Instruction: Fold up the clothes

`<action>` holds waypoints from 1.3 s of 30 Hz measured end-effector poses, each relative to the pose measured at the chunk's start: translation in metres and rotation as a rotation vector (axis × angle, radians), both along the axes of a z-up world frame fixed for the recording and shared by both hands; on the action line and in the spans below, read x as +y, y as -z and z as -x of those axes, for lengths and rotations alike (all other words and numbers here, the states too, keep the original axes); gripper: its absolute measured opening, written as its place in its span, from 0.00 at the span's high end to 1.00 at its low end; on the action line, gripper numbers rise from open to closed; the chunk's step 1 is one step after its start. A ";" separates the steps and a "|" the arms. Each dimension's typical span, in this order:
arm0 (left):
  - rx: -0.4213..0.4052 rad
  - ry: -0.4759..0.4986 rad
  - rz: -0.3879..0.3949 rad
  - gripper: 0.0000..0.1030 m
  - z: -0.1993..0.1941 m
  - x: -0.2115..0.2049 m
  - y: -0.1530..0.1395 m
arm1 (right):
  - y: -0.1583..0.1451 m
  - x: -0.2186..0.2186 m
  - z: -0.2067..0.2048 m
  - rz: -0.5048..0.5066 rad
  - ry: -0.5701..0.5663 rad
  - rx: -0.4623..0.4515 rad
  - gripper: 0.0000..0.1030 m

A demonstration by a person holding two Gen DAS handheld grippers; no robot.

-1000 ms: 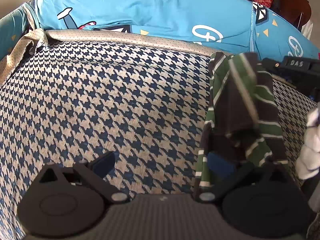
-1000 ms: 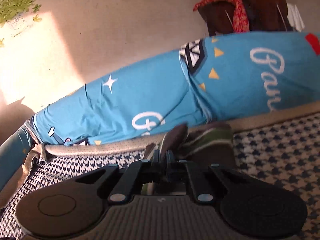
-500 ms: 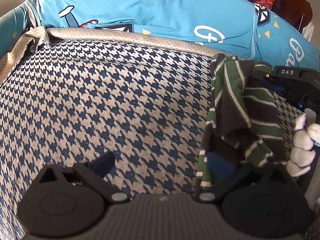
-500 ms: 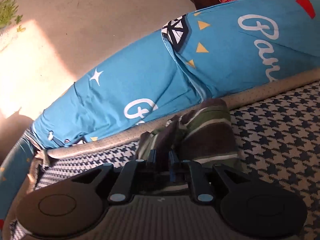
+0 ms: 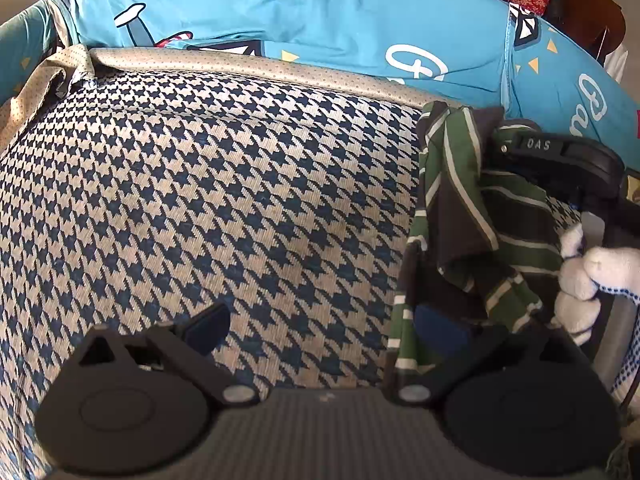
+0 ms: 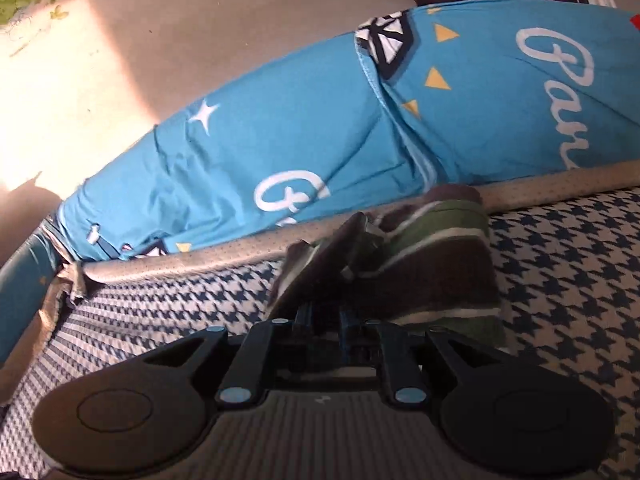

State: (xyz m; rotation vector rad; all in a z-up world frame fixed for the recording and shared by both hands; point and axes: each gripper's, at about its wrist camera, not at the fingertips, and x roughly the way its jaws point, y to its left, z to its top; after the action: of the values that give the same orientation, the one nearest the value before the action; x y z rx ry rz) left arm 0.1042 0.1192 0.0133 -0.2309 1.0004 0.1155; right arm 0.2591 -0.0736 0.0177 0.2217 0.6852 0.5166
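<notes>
The striped shirt (image 5: 460, 208) is soft and floppy, so hold its edges. The right claw (image 6: 324, 316) pinches it; the left claw (image 5: 320, 324) is open.

One striped garment (image 5: 460, 208), green and brown with white lines, is bunched at the right of the left wrist view and at centre in the right wrist view (image 6: 436, 264). One houndstooth bed cover (image 5: 208, 200) fills the middle of the frame. Two blue printed pillows lie along the top: one at upper centre (image 5: 280, 8), one at upper right (image 5: 568, 76). Two grippers: the left gripper (image 5: 324, 324) at the bottom, the right gripper (image 5: 560, 160) at the right edge. One gloved hand (image 5: 592, 276) shows at the right edge.
</notes>
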 end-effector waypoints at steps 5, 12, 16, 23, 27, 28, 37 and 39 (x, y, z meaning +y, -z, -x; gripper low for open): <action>0.002 0.006 0.000 0.00 -0.002 -0.002 0.001 | -0.005 0.013 0.002 -0.010 -0.065 -0.058 0.86; -0.001 -0.001 0.004 0.00 -0.002 -0.001 0.001 | 0.003 0.015 -0.002 -0.001 -0.090 -0.017 0.77; -0.013 -0.006 0.014 0.00 -0.003 0.000 -0.002 | -0.004 -0.001 -0.004 -0.061 -0.074 0.011 0.61; -0.040 -0.043 0.026 0.00 -0.008 0.006 -0.010 | -0.006 0.003 0.017 -0.035 -0.125 0.030 0.45; -0.034 -0.052 0.029 0.00 -0.008 0.008 -0.008 | 0.002 0.013 0.021 0.016 -0.129 0.025 0.44; -0.032 -0.052 0.027 0.00 -0.008 0.008 -0.007 | 0.005 0.015 0.021 0.028 -0.126 0.027 0.44; -0.027 -0.053 0.038 0.00 -0.008 0.008 -0.004 | 0.009 0.014 0.016 0.000 -0.089 0.028 0.44; -0.023 -0.054 0.039 0.00 -0.009 0.008 -0.003 | 0.010 0.015 0.015 0.008 -0.088 0.031 0.44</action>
State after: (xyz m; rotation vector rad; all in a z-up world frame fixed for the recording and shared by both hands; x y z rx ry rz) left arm 0.1129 0.1270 0.0168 -0.2939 0.9749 0.1423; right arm 0.2439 -0.0582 0.0081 0.1930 0.7297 0.5950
